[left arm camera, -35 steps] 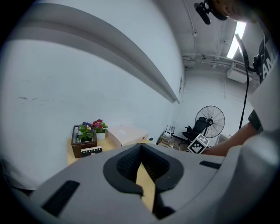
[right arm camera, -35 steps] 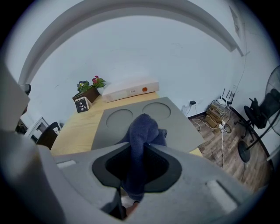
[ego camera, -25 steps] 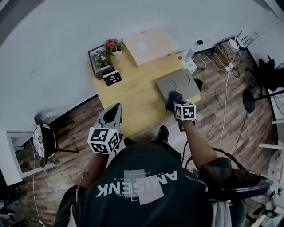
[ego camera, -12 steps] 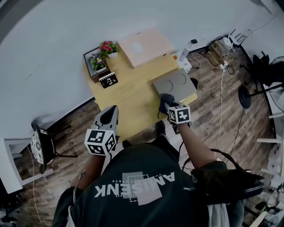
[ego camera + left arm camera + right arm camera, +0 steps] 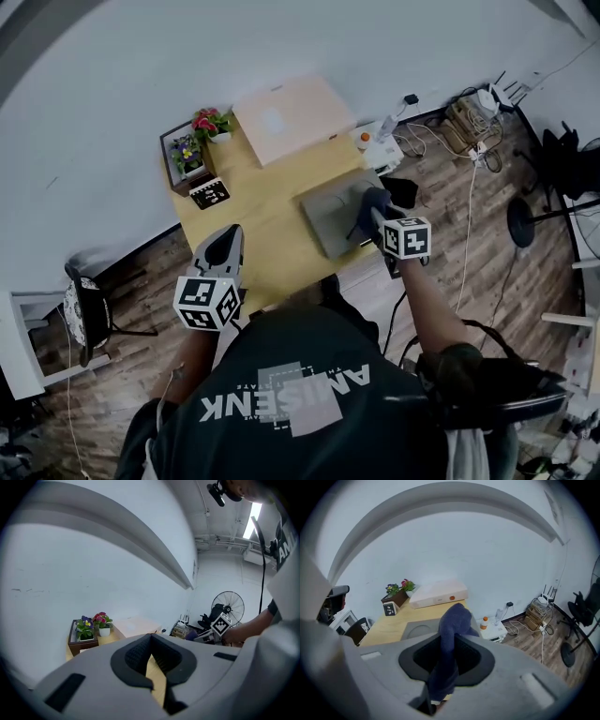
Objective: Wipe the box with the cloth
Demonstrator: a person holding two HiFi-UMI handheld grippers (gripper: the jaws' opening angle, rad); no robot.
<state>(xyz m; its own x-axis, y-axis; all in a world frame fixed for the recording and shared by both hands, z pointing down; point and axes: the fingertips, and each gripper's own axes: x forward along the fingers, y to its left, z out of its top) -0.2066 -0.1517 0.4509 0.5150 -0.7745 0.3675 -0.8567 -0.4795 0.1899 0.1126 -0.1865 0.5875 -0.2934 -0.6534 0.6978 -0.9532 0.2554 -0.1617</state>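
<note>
We see the right gripper just right of centre in the head view, its jaws clamped on a dark blue cloth that bunches over the right edge of the flat grey box. The box lies on the right part of the yellow wooden table, close to its near right corner, with shallow round recesses in its top. In the right gripper view the cloth rises out of the right gripper in a thick fold and hides the middle of the box, so we see only a grey strip to its left, while the gripper's own body covers the near part. The left gripper hangs over the table's near left edge, well apart from the box; in its own view the left gripper shows its dark pads meeting at the tips with only bare table behind them. At the far side of the table lies a wide, flat pinkish case, and in the upper left a wooden tray of potted flowers with a small marker card just beside it. Off the table's right end stands a low white stand with an orange-capped bottle, and cables sprawl on the plank floor at upper right. A chair stands at the left edge, and a fan shows at the right of the left gripper view.
</note>
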